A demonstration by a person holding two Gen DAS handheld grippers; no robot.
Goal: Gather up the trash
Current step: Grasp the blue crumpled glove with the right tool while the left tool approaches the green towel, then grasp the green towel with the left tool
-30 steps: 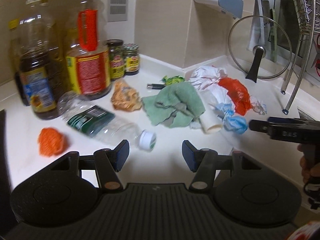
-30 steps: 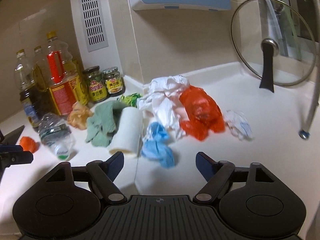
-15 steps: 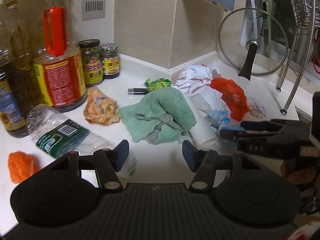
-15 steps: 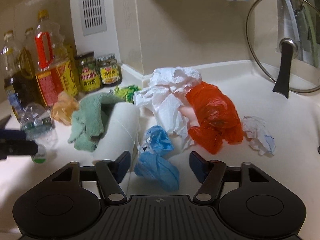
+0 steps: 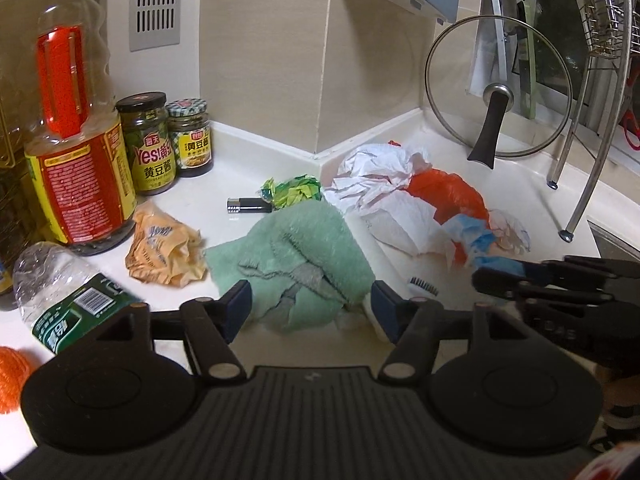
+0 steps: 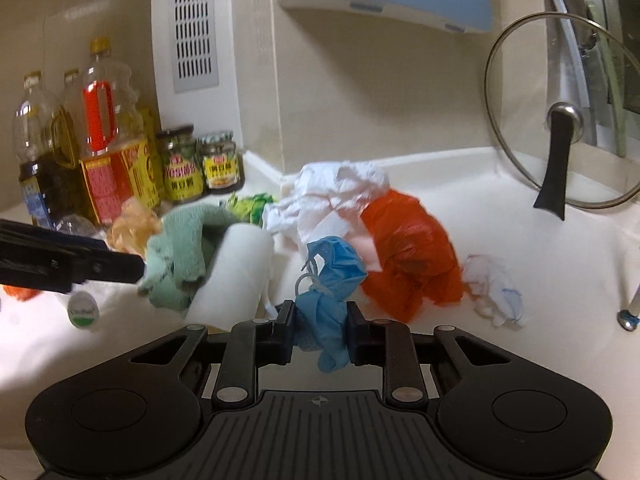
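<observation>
On the counter [image 6: 540, 248], the right gripper [image 6: 320, 332] has just clenched a blue face mask [image 6: 328, 280] to bin it. The left gripper [image 5: 310, 306], jaws just widened and empty, straddles the green cloth [image 5: 296, 248]

Black tool [image 5: 310, 308] with blue pads [image 5: 239, 300]

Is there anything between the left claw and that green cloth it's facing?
Nothing visible. The left gripper stands open, its jaws just opened wider, with the green cloth directly ahead between the fingertips. The white paper roll lies against the cloth's right side, not in front.
</observation>
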